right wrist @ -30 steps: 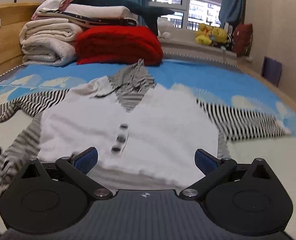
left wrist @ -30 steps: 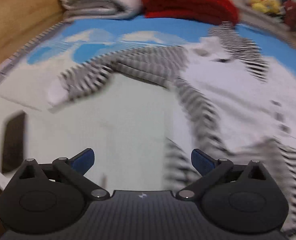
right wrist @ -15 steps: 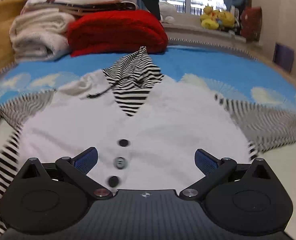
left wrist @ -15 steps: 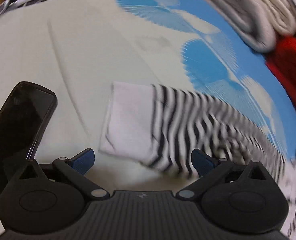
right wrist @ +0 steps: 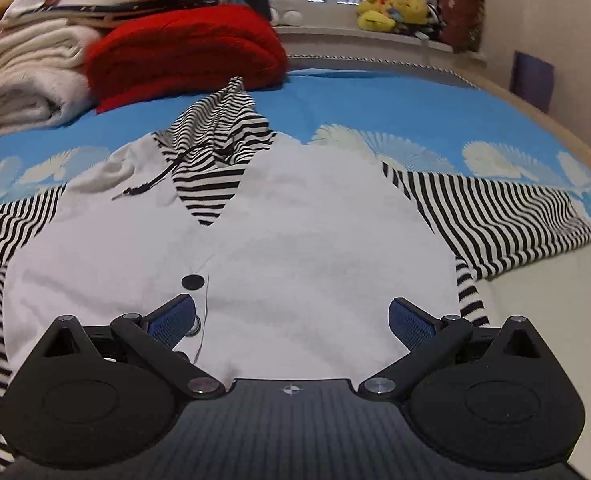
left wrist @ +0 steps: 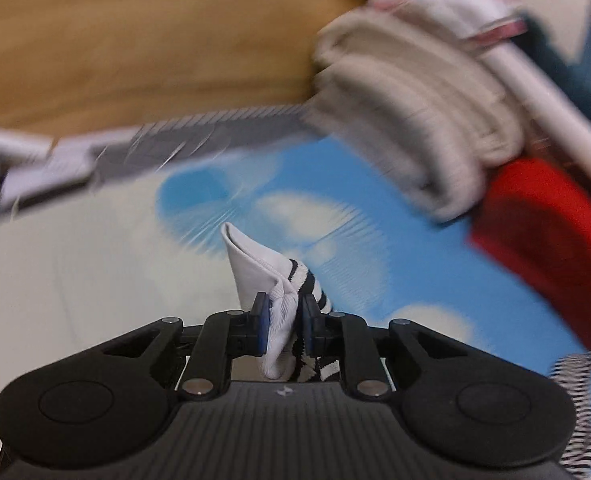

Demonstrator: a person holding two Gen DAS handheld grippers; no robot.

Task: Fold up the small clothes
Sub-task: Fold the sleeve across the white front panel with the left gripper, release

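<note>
Bedding fills both of my wrist views: a blue bedspread printed with white clouds (right wrist: 375,112), and on it the small white hooded cardigan with black-and-white striped sleeves and hood (right wrist: 295,232), lying flat with its front up. Through the right wrist camera I see my right gripper (right wrist: 291,320) hovering low over the cardigan's lower front, its blue-padded jaws spread wide with nothing between them; the left pad sits just beside the row of dark round buttons (right wrist: 193,281). The garment's right-hand sleeve stretches flat across the bedspread, and its striped hood points toward the folded red knitted blanket (right wrist: 183,52) at the far end of the bed, which lies beside a stack of folded cream towels (right wrist: 27,80). Yellow plush toys (right wrist: 391,10) sit on the windowsill beyond. Through the left wrist camera, which is blurred, I see my left gripper (left wrist: 283,320) with its jaws having just closed, now pinching the white cuff of the striped sleeve (left wrist: 263,272); the cuff stands up between the blue pads, lifted off the bedspread, and striped fabric hangs bunched below them. Behind it I make out the cream towels, the red blanket and a wooden headboard (left wrist: 135,40).
</note>
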